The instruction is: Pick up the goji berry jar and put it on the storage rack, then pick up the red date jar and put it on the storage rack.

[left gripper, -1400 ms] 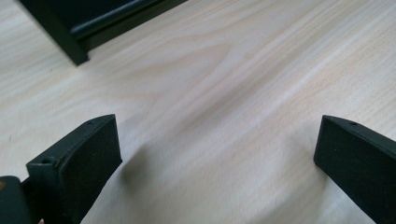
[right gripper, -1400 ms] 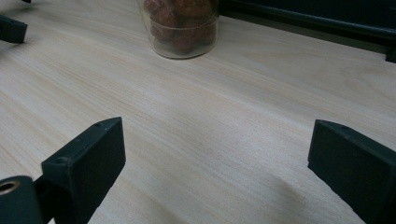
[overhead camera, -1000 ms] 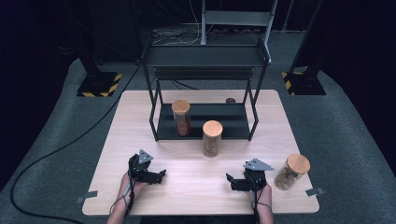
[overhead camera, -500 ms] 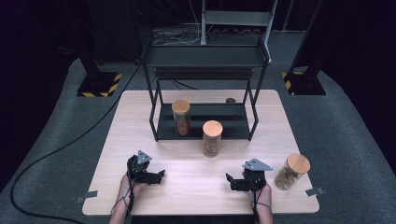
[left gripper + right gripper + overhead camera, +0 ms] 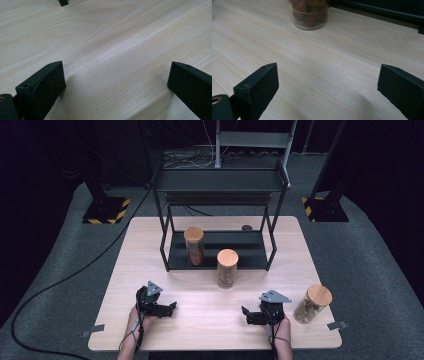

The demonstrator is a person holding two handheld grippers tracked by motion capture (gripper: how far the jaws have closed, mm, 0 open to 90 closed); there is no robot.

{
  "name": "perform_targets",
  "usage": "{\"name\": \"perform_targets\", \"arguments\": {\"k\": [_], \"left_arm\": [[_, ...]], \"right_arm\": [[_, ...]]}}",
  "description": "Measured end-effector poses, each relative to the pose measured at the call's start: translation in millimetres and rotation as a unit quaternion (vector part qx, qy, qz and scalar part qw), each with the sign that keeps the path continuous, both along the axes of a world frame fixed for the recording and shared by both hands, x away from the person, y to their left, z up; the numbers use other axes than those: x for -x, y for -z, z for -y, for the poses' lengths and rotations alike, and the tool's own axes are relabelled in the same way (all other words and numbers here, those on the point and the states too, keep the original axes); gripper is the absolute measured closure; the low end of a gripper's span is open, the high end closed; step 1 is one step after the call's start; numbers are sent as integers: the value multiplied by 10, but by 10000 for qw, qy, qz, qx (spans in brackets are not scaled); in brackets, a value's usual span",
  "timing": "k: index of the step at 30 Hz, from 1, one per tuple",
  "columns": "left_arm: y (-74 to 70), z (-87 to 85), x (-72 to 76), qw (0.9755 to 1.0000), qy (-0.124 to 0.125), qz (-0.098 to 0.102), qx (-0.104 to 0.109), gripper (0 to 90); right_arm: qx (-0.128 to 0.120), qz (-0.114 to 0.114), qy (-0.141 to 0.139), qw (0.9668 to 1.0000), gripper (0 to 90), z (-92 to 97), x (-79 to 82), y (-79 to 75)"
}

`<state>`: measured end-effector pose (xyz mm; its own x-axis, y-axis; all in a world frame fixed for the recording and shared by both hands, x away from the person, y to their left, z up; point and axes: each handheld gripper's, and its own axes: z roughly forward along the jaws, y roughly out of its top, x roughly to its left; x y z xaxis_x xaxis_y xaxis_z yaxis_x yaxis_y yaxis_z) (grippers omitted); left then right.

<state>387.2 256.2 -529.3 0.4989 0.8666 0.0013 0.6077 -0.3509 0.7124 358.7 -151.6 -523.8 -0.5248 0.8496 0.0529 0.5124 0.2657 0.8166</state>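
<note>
Three glass jars with wooden lids hold brown contents. One jar (image 5: 194,246) stands on the lower shelf of the black rack (image 5: 218,181), a second jar (image 5: 227,268) stands on the table just in front of the rack, and a third jar (image 5: 312,303) stands near the right edge. My left gripper (image 5: 169,308) rests low at the front left, open over bare wood (image 5: 116,67). At the front right my right gripper (image 5: 248,315) is open too (image 5: 327,68), with nothing between its jaws. The middle jar's base (image 5: 309,15) lies ahead of it, well apart.
The light wooden table (image 5: 150,250) has bare room between the two grippers. The rack's base bar (image 5: 384,12) runs behind the middle jar. A small dark disc (image 5: 246,227) lies behind the rack. A small black piece (image 5: 63,2) shows far ahead of the left gripper.
</note>
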Motion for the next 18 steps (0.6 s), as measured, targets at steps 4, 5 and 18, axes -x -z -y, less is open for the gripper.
{"name": "perform_targets", "arguments": {"k": [4,5,18], "left_arm": [[0,0,0,10000,3,0,-3,8],[0,0,0,10000,2,-1,-2,8],[-1,-1,0,10000,8,-6,-8,8]], "right_arm": [[0,2,-3,10000,28,1,0,0],[1,-2,-3,10000,28,0,-1,0],[-18,-45,-1,10000,29,3,-6,2]]}}
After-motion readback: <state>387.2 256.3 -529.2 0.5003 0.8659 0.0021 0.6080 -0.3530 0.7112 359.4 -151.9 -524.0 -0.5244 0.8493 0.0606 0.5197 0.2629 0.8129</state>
